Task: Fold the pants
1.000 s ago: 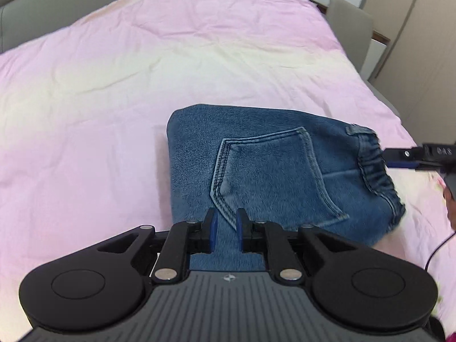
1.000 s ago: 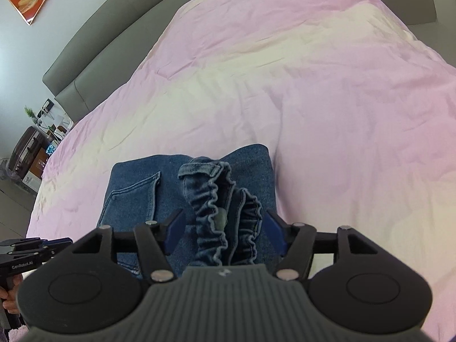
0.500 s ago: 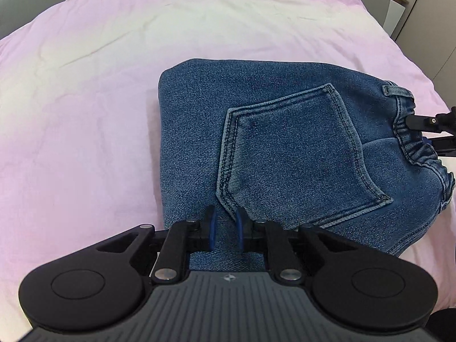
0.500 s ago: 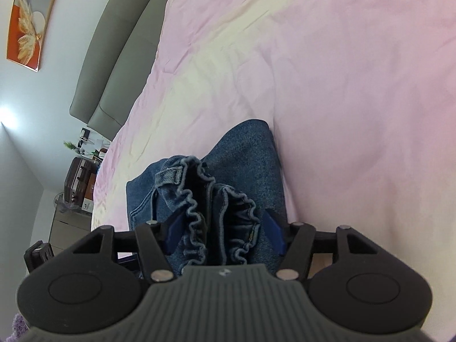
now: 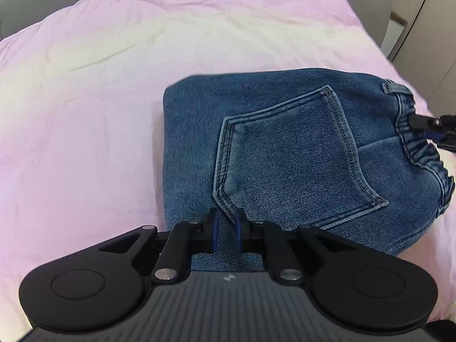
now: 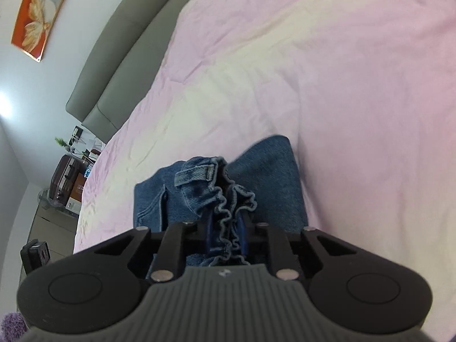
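Note:
Blue denim pants [image 5: 285, 156] lie folded in a thick bundle on the pink bed cover, back pocket [image 5: 287, 154] facing up. My left gripper [image 5: 226, 229] is shut on the bundle's near edge. My right gripper [image 6: 226, 235] is shut on the ruffled elastic waistband [image 6: 228, 199] at the other end; its fingertips [image 5: 424, 122] show at the right of the left wrist view. The bundle [image 6: 265, 176] looks slightly raised at the waistband end.
The pink and cream bed cover [image 5: 114, 71] spreads all around the pants. A grey headboard [image 6: 114, 65] runs along the far edge. A grey chair [image 5: 367, 2] and wardrobe doors stand beside the bed. A suitcase [image 6: 64, 176] and clutter sit on the floor.
My right gripper was open around the waistband and has now closed on it. My left gripper stays shut on the near edge. Both cameras have shifted a little.

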Demonstrator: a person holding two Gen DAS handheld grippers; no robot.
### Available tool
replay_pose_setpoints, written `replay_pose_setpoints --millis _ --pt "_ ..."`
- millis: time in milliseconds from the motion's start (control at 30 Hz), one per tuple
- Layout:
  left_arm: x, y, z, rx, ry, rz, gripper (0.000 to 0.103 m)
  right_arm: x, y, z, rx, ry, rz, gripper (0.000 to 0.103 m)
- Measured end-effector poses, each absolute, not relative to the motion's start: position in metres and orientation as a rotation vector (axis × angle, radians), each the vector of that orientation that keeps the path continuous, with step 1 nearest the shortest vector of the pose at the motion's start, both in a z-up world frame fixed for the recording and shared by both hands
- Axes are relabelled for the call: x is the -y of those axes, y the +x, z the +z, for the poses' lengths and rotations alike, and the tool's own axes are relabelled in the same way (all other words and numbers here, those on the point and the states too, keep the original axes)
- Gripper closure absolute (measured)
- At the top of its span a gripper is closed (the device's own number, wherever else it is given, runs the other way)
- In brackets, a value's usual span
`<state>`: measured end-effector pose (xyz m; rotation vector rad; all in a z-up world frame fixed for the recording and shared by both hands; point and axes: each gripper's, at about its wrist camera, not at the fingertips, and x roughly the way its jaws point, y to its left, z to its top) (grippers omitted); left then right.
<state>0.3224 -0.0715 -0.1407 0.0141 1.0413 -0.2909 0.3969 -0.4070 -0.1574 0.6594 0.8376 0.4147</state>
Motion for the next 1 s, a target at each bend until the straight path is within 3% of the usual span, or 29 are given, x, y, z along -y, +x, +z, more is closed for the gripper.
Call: replay_pose_setpoints --millis 67,167,500,600,700,833,1000 --pt "0.064 0.321 -0.129 -0.995 -0.023 -0.290 0.090 0.405 0.399 -0.132 -0.762 0.640 0.426 0.101" --pt "0.055 0.323 -0.116 -0.959 -0.079 -0.294 0.090 0.403 0.413 -0.108 -0.777 0.568 0.370 0.102" --pt "0.047 0.340 -0.121 -0.943 -0.088 -0.295 0.090 0.412 0.423 -0.186 -0.966 0.537 0.204 0.103" --pt "0.041 0.338 -0.119 -0.929 -0.100 -0.305 0.090 0.407 0.426 -0.176 -0.972 0.506 0.208 0.100" --pt "0.038 0.339 -0.114 -0.902 -0.075 -0.314 0.090 0.399 0.418 -0.146 -0.936 0.390 0.229 0.084" --pt "0.041 0.356 -0.110 -0.882 -0.046 -0.309 0.090 0.374 0.402 -0.111 -0.859 0.201 0.258 0.082" --pt "0.057 0.384 -0.116 -0.873 -0.031 -0.309 0.090 0.342 0.419 -0.112 -0.824 0.105 0.271 0.083"
